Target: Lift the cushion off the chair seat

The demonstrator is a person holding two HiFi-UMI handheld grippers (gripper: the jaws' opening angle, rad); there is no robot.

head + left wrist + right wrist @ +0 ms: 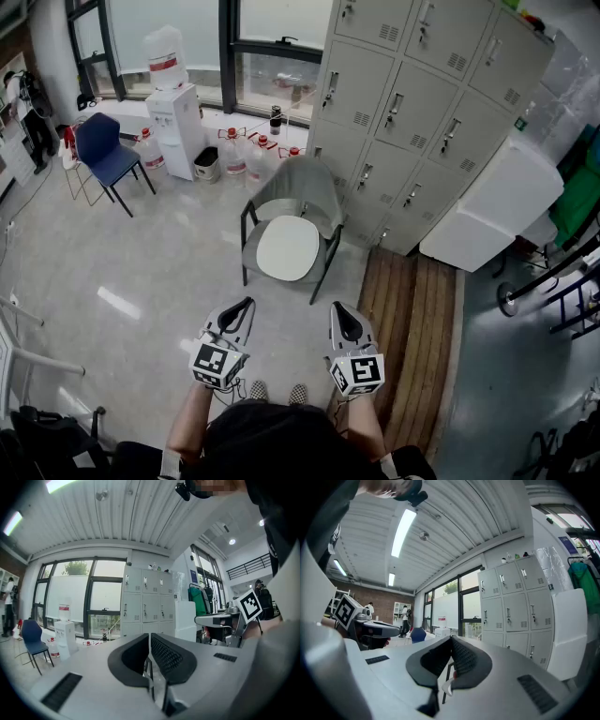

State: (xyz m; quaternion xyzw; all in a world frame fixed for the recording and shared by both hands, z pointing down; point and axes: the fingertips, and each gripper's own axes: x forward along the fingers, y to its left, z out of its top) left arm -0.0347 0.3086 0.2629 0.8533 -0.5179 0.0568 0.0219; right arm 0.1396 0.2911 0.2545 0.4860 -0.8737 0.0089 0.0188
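Note:
An oval white cushion (288,248) lies flat on the seat of a grey shell chair (302,188) with black legs, in the middle of the head view. Both grippers hang level in front of the chair, well short of it and touching nothing. My left gripper (249,302) (149,635) is shut, its dark pads meeting with nothing between them. My right gripper (336,307) (451,639) is also shut and empty. In both gripper views the closed jaws hide most of the chair.
Grey lockers (422,112) and a white cabinet (492,206) stand right of the chair, with a wooden floor strip (412,319) before them. Behind the chair are water bottles (234,155), a water dispenser (175,117) and a blue chair (108,155). The person's shoes (277,392) are below the grippers.

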